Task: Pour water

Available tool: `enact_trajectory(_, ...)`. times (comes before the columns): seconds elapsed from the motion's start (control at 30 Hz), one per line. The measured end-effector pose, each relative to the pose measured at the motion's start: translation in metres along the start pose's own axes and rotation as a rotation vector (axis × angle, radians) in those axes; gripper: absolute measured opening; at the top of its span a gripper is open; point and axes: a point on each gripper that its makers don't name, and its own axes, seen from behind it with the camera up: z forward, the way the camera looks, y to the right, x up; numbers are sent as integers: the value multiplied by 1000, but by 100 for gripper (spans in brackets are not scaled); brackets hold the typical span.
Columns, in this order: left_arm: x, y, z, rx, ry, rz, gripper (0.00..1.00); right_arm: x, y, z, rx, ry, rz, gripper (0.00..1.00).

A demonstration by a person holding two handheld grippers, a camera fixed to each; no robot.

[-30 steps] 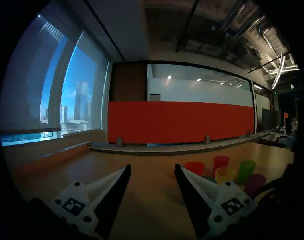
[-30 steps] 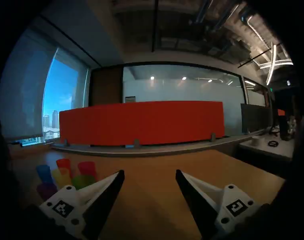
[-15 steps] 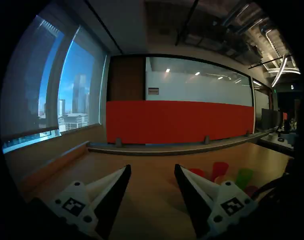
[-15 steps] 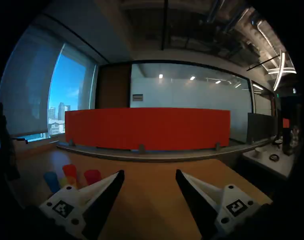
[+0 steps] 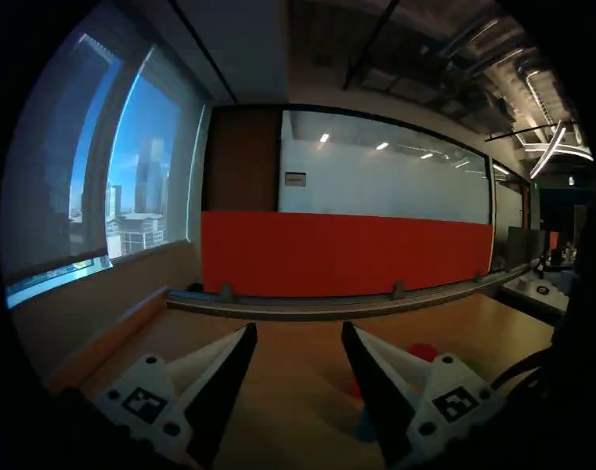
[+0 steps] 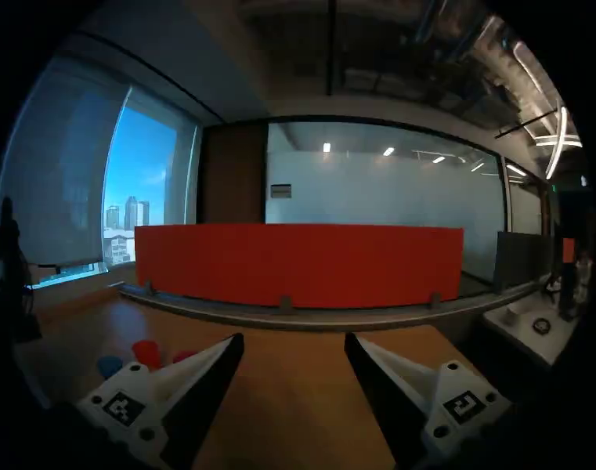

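Note:
Several coloured plastic cups stand on the wooden table [image 5: 298, 368]. In the left gripper view a red cup [image 5: 423, 351] peeks out behind the right finger, with a green cup [image 5: 471, 363] beside it. In the right gripper view a red cup [image 6: 146, 352] and a blue cup [image 6: 110, 365] sit at the lower left, partly hidden by the left finger. My left gripper [image 5: 296, 338] is open above the table with nothing between its fingers. My right gripper [image 6: 292, 345] is open too, holding nothing.
A red partition [image 5: 341, 254] runs along the table's far edge on a grey rail [image 5: 313, 305]. A window [image 5: 133, 204] and a wooden ledge are on the left. A side desk with small items [image 6: 532, 325] stands at the right.
Both grippers have risen or tilted up: the cups have slid lower in both views and are now mostly hidden behind the fingers. The fingers kept their spread.

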Motion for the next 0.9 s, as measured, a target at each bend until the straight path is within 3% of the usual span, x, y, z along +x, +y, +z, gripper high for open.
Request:
enact_trajectory(0.3, 37, 9, 5, -52, 9, -9, 80, 24, -12, 4, 48, -20, 9, 99)
enact_trajectory(0.67, 44, 22, 11, -109, -7, 20, 80, 22, -18, 4, 95, -33, 23, 99)
enact_trajectory(0.9, 48, 42, 9, -224, -4, 2, 80, 24, -35, 3, 196, -31, 27, 99)
